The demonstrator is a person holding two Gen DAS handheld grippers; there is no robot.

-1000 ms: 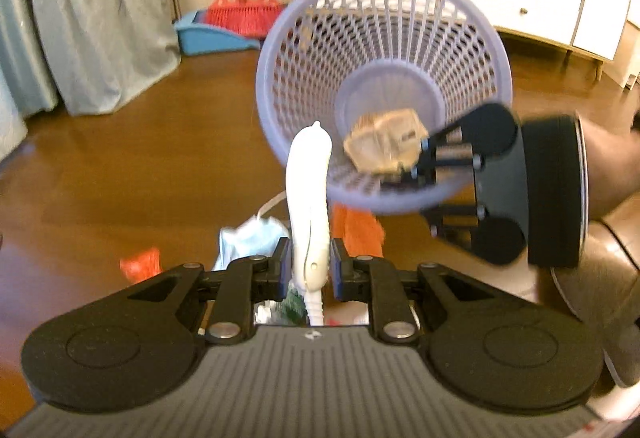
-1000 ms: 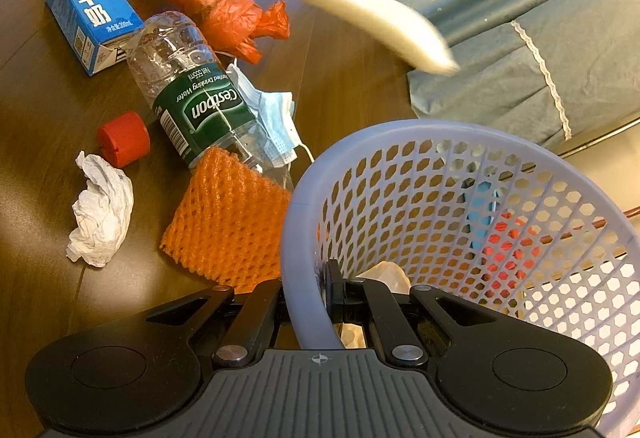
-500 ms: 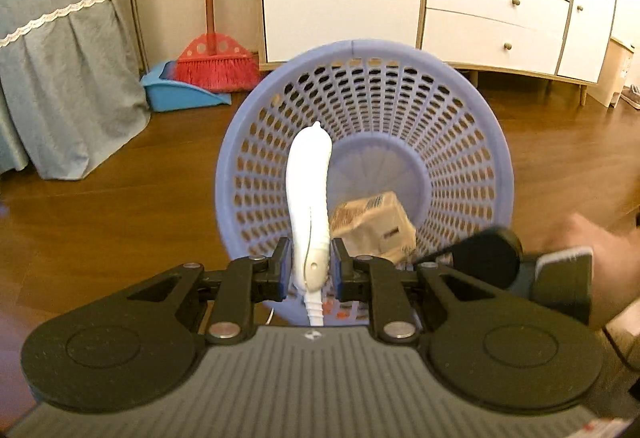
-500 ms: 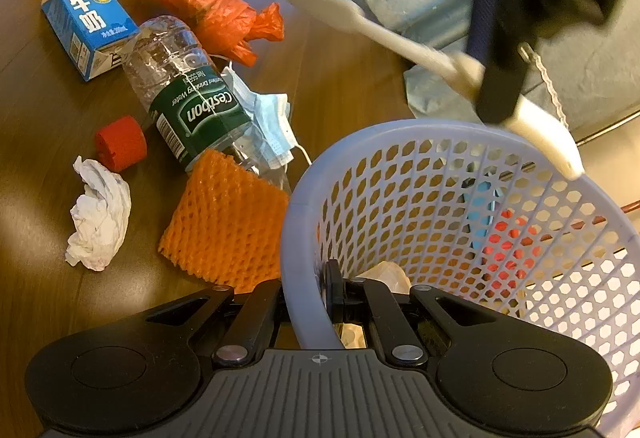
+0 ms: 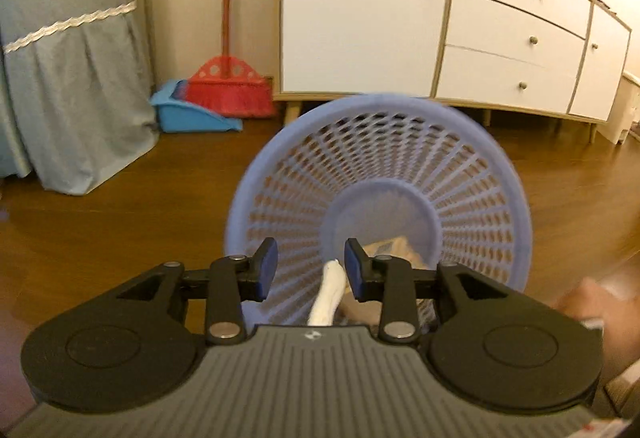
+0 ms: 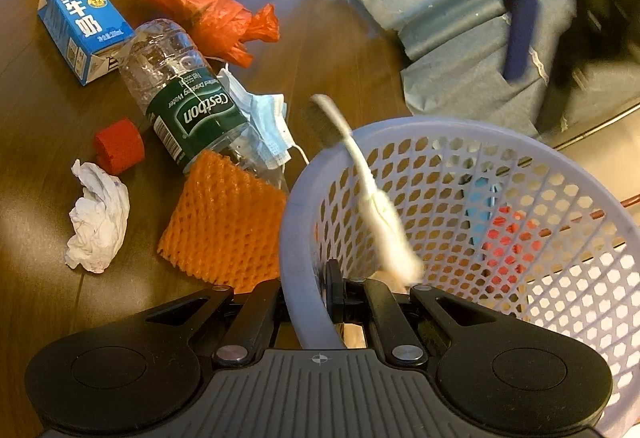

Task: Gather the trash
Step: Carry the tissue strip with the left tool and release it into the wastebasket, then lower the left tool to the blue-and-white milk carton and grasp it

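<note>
Left gripper (image 5: 311, 264) is wide open, toothbrush (image 6: 374, 198) dropping in. Right gripper (image 6: 306, 294) clamps the basket (image 6: 520, 142) rim; I'd keep it tilted and steady.

Each matte black two-finger gripper, left (image 5: 307, 264) and right (image 6: 305, 294), has a ribbed grey body, round side discs, silver pivot screws and blue-padded fingers (image 5: 267, 265).

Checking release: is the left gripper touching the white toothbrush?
Apart. In the left wrist view the left gripper stands open, with basket mesh visible between each pad and the white toothbrush. The right wrist view shows the toothbrush dropping into the lavender plastic basket.
</note>
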